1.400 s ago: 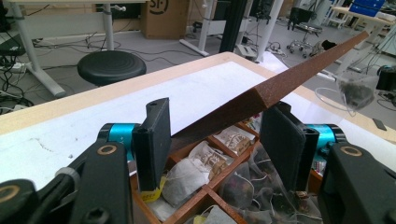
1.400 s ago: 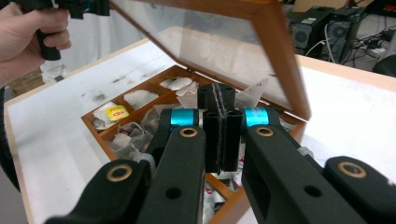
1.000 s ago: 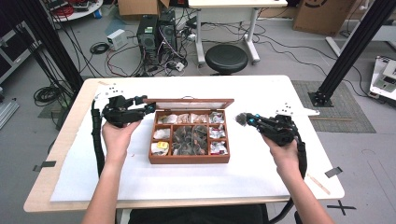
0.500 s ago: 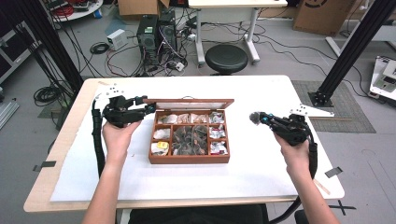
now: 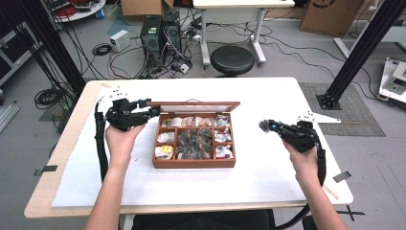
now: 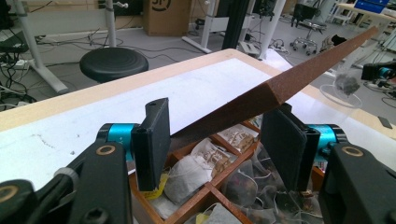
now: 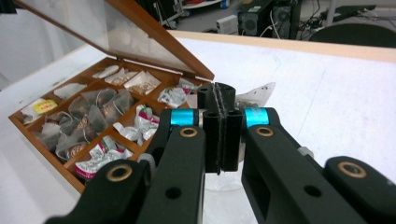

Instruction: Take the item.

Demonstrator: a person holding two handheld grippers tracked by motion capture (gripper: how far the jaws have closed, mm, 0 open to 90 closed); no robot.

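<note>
High view, box: the wooden tea box sits mid-counter, its lid raised at the far edge.
High view, left tool: the left tool is at the lid's left corner, propping it up.
High view, right tool: the right tool hangs well right of the box, a dark tea bag at its tip.
Left gripper view, grip: the jaws stand partly apart, the lid's edge crossing between them and resting against the right pad; the left pad stands clear, so this is a prop, not a clamp.
Left gripper view, risk: with so loose a hold, a small twist of the hand could let the lid drop onto the sachets.
Right gripper view, grip: the jaws are clenched on the tea bag, which pokes out behind them.
Right gripper view, risk: the pinch looks thin, so the bag could slip out or tear.
</note>
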